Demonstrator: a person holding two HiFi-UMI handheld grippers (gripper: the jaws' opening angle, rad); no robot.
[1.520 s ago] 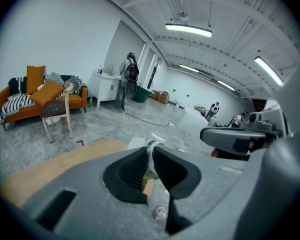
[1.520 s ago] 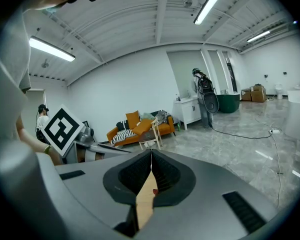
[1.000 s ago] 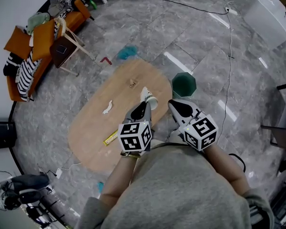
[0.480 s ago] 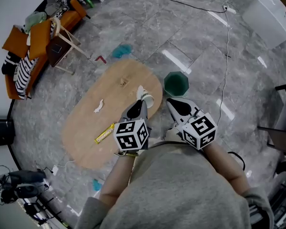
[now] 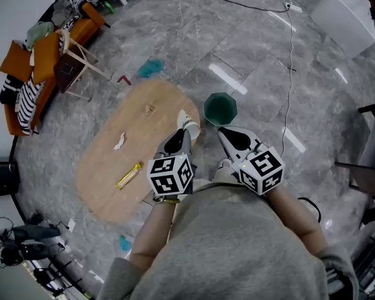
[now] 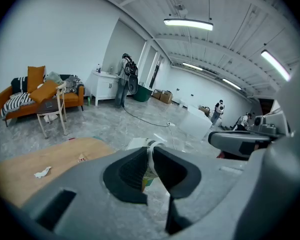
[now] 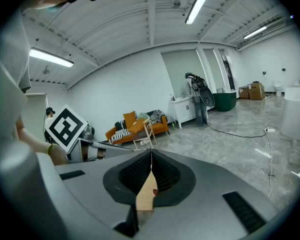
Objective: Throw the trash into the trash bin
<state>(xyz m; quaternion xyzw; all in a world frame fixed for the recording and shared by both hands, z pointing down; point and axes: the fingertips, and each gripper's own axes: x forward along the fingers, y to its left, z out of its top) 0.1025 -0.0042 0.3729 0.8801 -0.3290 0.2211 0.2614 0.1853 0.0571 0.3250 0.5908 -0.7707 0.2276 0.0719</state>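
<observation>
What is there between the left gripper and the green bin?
The white cup that the left gripper holds, then the table's edge and a narrow strip of floor before the bin, as the head view shows.

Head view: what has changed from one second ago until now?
Both grippers have moved closer to the green bin, the left gripper carrying its white cup, the right gripper its tan scrap. No grip changed. The wrapper and other scraps stayed on the table.

Oval wooden table, yellow wrapper, white paper scrap, small brown scrap lying on it
</observation>
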